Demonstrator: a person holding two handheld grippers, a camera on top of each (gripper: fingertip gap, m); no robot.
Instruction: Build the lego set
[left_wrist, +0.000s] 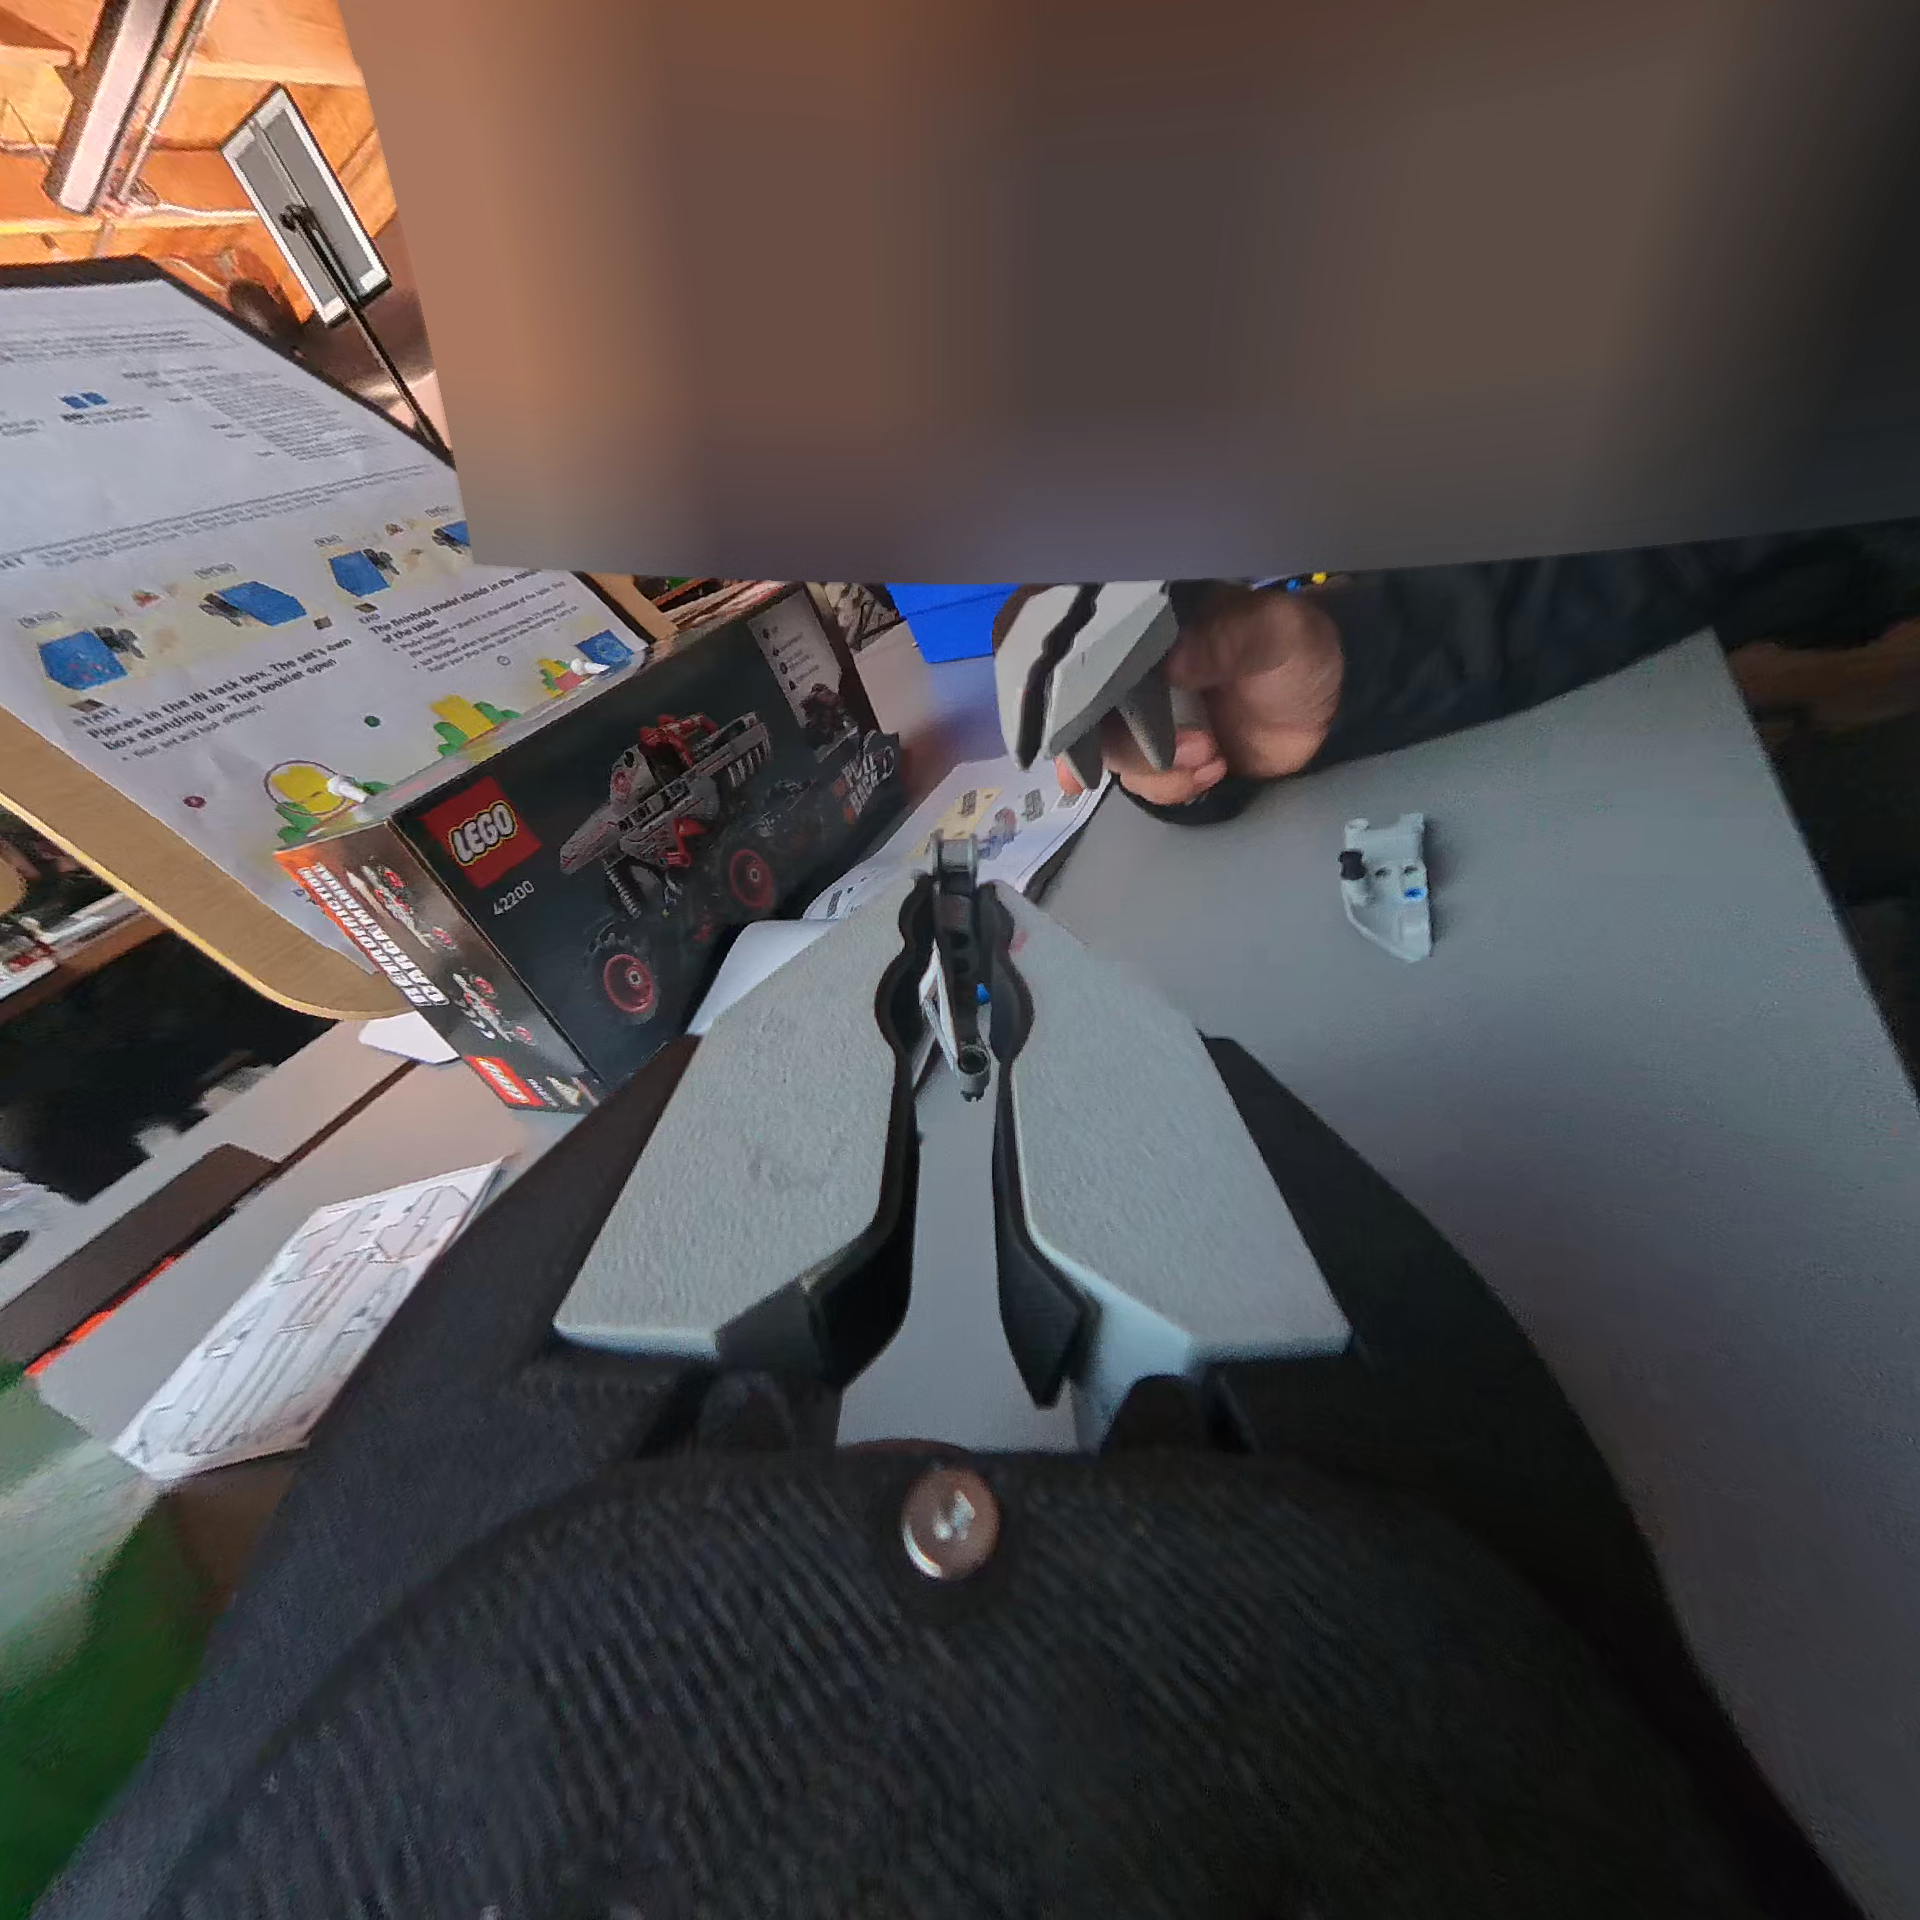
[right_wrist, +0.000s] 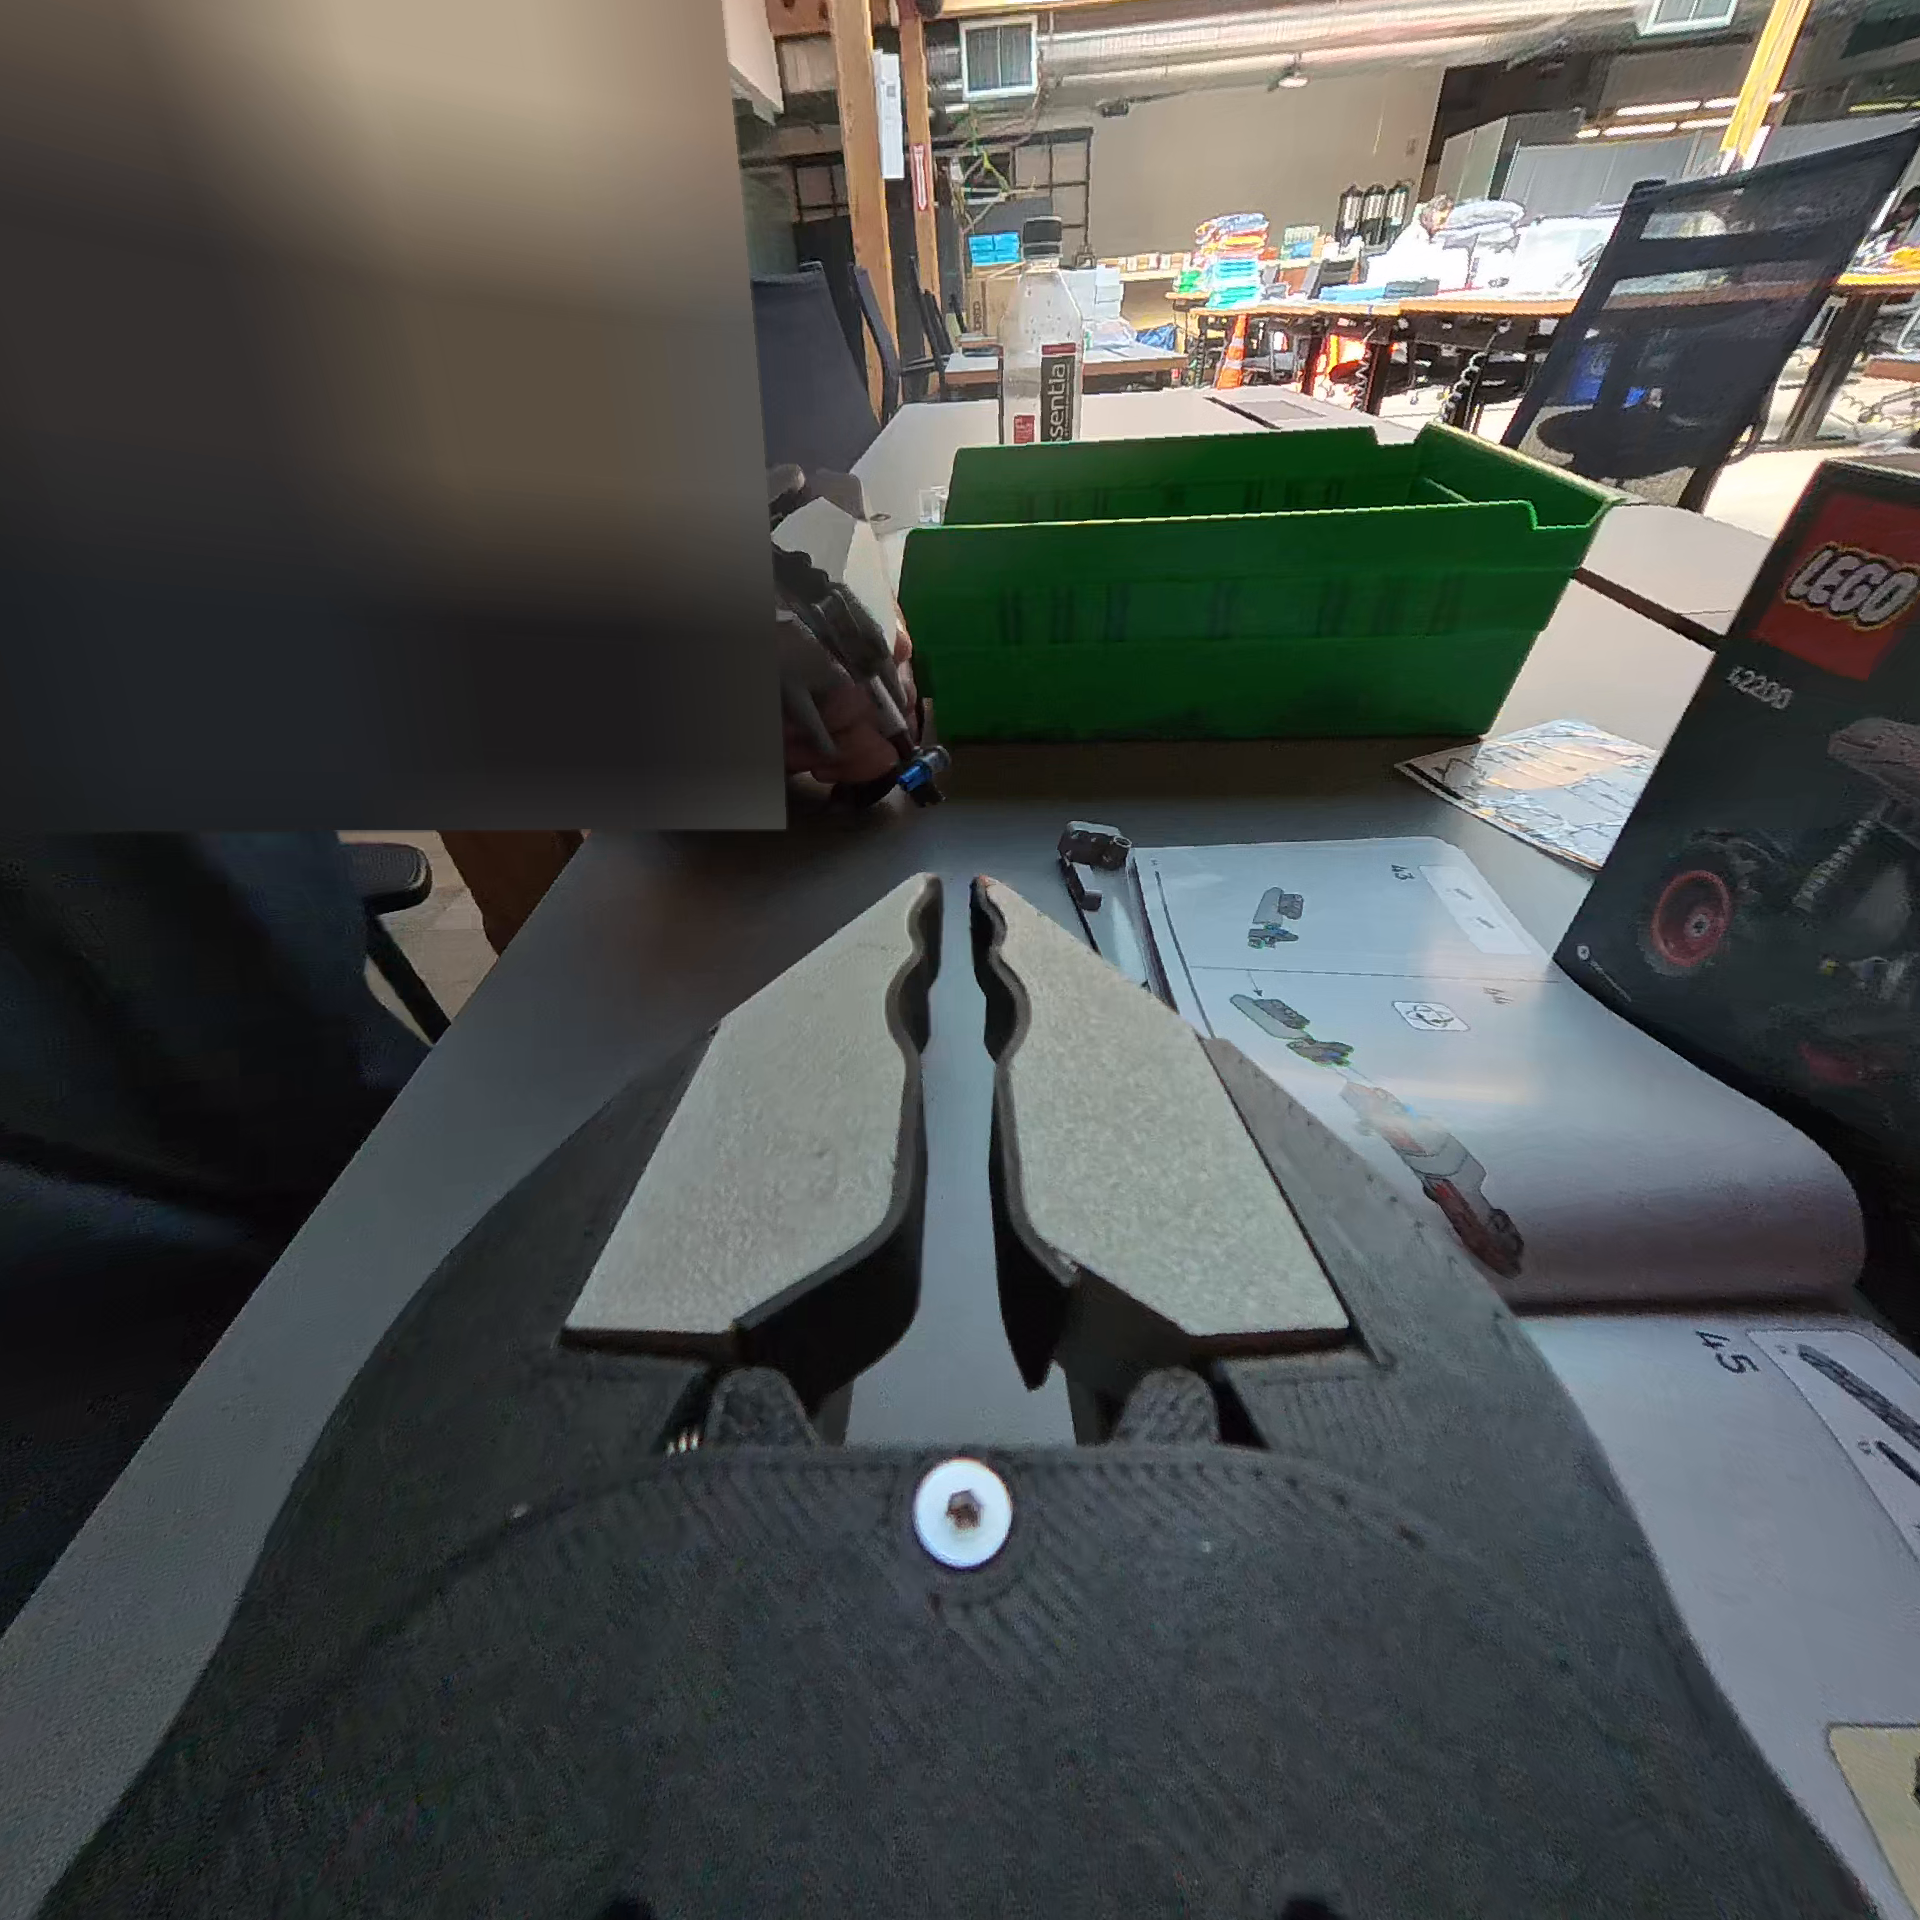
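My left gripper (left_wrist: 956, 899) is shut on a small black and grey lego assembly (left_wrist: 961, 997) and holds it above the grey table (left_wrist: 1455, 1143). In the right wrist view the left gripper (right_wrist: 894, 727) shows far off by the green bin, and a blue pin (right_wrist: 920, 774) sticks out of the part it holds. My right gripper (right_wrist: 956, 883) is empty, its jaws almost touching, low over the table; a hand holds it in the left wrist view (left_wrist: 1049, 748). A light grey lego subassembly (left_wrist: 1387, 883) lies on the table. A loose black lego piece (right_wrist: 1091, 844) lies by the open instruction booklet (right_wrist: 1351, 987).
A green bin (right_wrist: 1226, 603) stands at the back with a water bottle (right_wrist: 1039, 343) behind it. The lego box (left_wrist: 665, 831) stands upright by the booklet, also in the right wrist view (right_wrist: 1818, 779). A sticker sheet (left_wrist: 312, 1320) lies flat. A printed instruction sheet (left_wrist: 208, 520) leans at left. The tips of one gripper are about 9 centimetres away from the tips of the other. The light grey lego subassembly (left_wrist: 1387, 883) sits 12 centimetres or so from the ends of my right fingers. The loose black lego piece (right_wrist: 1091, 844) sits 12 centimetres or so from the ends of my left fingers.
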